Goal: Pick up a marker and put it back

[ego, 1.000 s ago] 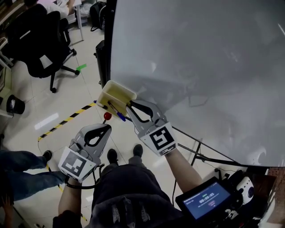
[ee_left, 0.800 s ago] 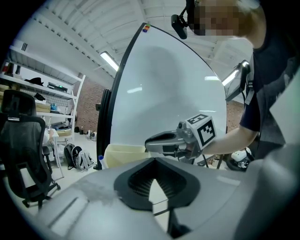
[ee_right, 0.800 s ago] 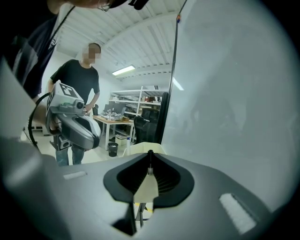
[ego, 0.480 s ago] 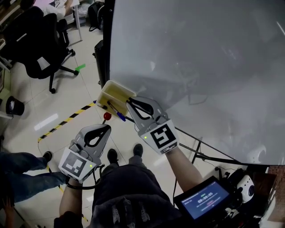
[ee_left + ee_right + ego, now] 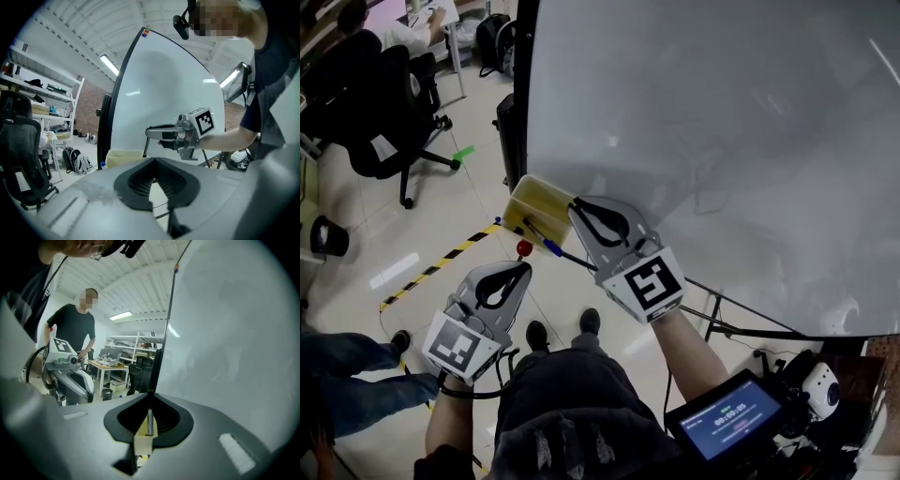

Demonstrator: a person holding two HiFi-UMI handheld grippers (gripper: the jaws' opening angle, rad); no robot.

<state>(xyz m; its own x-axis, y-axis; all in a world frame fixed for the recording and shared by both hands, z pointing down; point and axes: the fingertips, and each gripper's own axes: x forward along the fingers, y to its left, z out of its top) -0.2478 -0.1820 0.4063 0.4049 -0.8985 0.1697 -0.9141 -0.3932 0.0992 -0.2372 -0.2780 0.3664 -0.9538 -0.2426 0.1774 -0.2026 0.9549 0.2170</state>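
Observation:
My right gripper (image 5: 577, 206) hovers over the near corner of a yellow tray (image 5: 546, 195) fixed at the whiteboard's lower edge. It is shut on a thin dark marker (image 5: 150, 420), which stands upright between the pads; the jaws have just been closing on it. The left gripper view shows the right gripper (image 5: 149, 132) level, with the marker (image 5: 144, 148) hanging below its tip. A blue marker (image 5: 548, 246) lies beside the tray. My left gripper (image 5: 523, 269) is lower and nearer me, shut and holding nothing, its tips close to a red knob (image 5: 524, 247).
The whiteboard (image 5: 722, 141) fills the right and top. A black office chair (image 5: 375, 131) stands far left on a floor with yellow-black tape (image 5: 431, 267). A lit screen (image 5: 727, 417) sits at lower right. Another person's legs (image 5: 337, 375) are at lower left.
My right gripper has risen away from the tray's rim with the marker between its jaws. The left gripper has stayed where it was.

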